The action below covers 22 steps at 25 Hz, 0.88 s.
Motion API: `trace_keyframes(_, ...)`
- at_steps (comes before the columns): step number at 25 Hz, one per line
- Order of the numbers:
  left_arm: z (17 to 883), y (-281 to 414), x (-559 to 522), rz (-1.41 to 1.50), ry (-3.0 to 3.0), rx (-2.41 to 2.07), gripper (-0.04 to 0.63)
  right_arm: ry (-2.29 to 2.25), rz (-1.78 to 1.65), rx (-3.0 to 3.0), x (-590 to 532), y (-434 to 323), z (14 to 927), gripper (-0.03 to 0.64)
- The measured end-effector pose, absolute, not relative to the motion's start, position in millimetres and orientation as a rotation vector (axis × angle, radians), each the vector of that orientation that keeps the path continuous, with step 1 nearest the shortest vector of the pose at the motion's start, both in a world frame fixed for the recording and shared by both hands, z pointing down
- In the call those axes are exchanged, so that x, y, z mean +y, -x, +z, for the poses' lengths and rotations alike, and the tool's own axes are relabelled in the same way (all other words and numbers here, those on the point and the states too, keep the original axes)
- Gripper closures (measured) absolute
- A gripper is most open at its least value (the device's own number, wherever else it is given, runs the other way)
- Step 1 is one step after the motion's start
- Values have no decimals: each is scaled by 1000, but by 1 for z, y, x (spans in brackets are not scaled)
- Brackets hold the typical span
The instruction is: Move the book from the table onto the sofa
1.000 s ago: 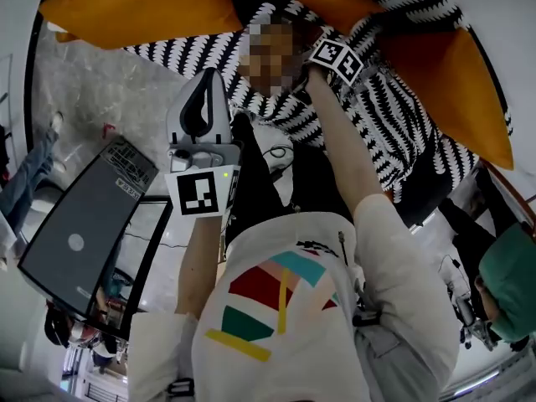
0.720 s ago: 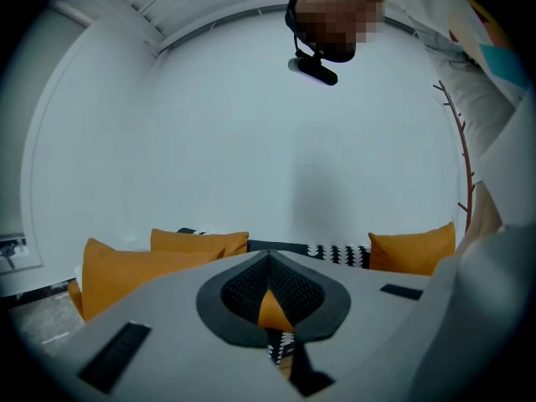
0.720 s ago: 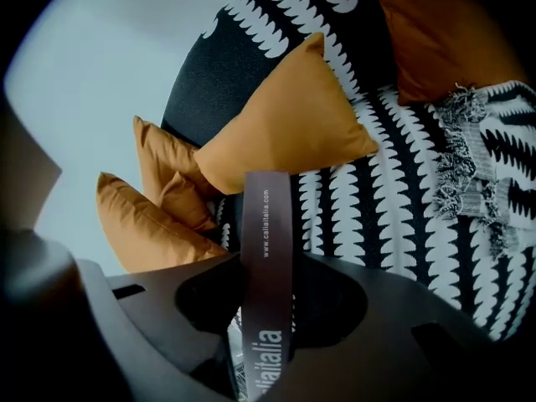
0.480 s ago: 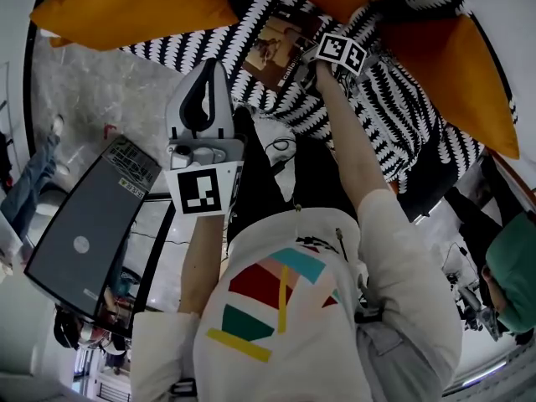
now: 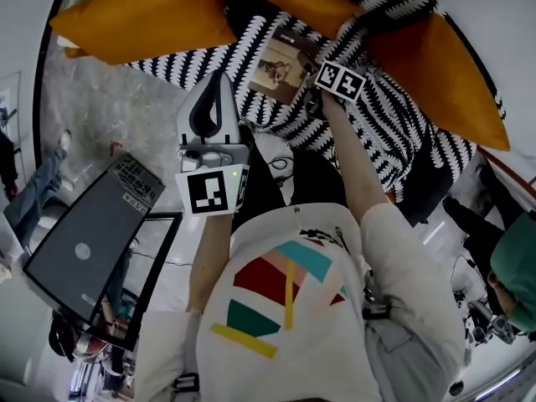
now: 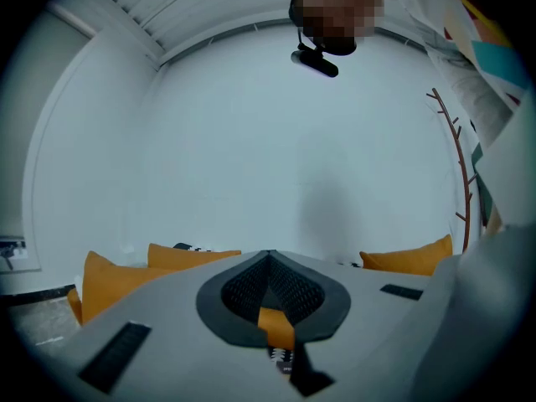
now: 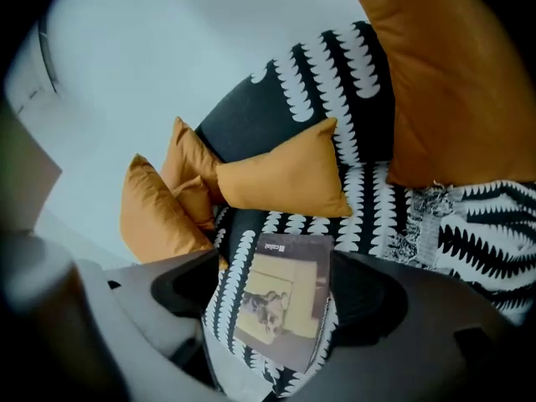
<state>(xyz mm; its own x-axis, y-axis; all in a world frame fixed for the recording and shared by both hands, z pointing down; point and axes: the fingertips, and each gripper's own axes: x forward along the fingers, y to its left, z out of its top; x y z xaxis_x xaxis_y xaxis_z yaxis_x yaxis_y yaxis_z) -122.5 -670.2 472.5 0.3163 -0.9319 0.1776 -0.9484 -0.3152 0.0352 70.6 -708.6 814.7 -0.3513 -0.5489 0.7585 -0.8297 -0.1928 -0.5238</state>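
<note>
- right gripper point(image 5: 313, 100): jaws have just been opening and are now wide apart, clamping nothing. The book point(image 7: 280, 308) shows in the gap, lying flat on the sofa point(image 5: 394, 132) seat just ahead
- book's long axis runs roughly along that gripper's line
- left gripper point(image 6: 270, 262): jaws together, empty, well apart from the book

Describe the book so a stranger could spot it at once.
Start at the sofa with the black-and-white scalloped cover and orange cushions. On its seat lies the book, flat, cover up. It is the only brown rectangle there, with a pale picture on its front.
</note>
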Motion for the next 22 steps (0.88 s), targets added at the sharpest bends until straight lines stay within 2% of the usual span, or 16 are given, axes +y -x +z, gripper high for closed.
trace_keyframes(11, 369, 134, -692, -77, -2511, -1909, 592, -1596, 1275, -2100, -709, -74, 621, 237)
trace_keyframes(12, 361, 134, -694, -92, -2536, -1905, 592, -1620, 1239, -2142, -714, -72, 601, 276)
trace_keyframes(15, 345, 128, -694, -112, -2596, -1866, 592, -1674, 1094, -2271, -717, -67, 537, 590)
trace_keyframes(22, 312, 111, -687, -117, -2795, -1700, 592, -1796, 485, -2334, -688, -31, 410, 604)
